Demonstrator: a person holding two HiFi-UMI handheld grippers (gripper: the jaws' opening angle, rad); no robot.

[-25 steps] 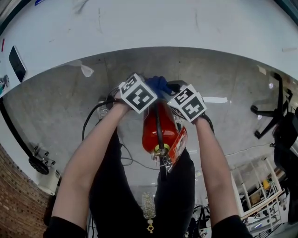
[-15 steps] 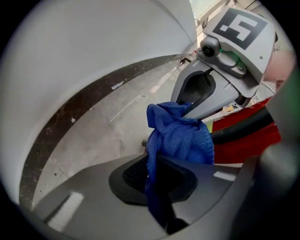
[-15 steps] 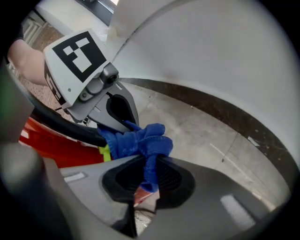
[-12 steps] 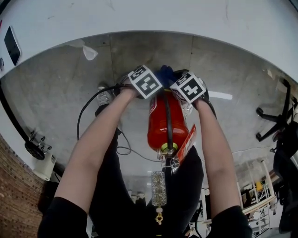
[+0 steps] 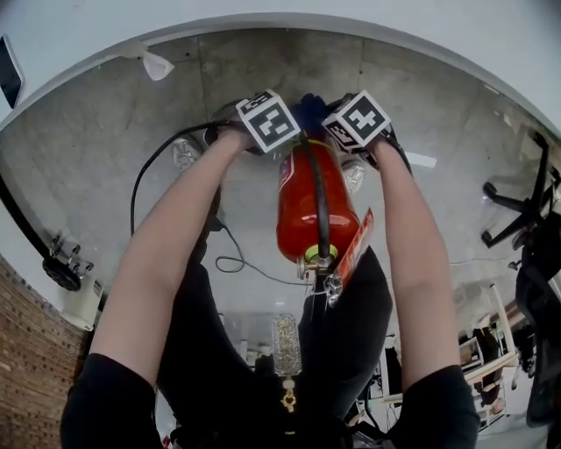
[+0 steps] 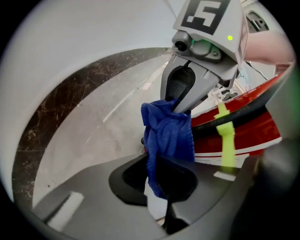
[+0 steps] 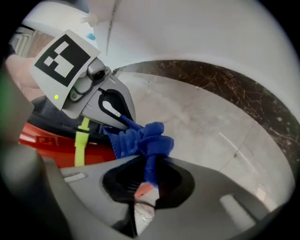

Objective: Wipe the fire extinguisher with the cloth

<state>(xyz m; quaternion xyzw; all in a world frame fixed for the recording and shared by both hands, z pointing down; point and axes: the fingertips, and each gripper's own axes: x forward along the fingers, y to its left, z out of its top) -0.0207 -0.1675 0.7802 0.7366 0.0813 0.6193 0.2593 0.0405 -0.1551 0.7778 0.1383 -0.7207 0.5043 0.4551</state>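
fire extinguisher (image 5: 301, 210) long axis runs away from the person, valve end nearest them. cloth (image 6: 168, 136) bunched at its far end. left gripper (image 6: 161, 180) and right gripper (image 7: 147, 178) each pinch the cloth, flanking the cylinder, equally near.

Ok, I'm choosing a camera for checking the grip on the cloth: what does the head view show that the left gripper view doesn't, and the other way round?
Head view only: the person's arms, a chair and a black cable on the floor.
Left gripper view only: the left gripper with its jaws shut on one end of the cloth, and the right gripper pinching the other end.
Both: the red extinguisher, the blue cloth and the right gripper's marker cube.
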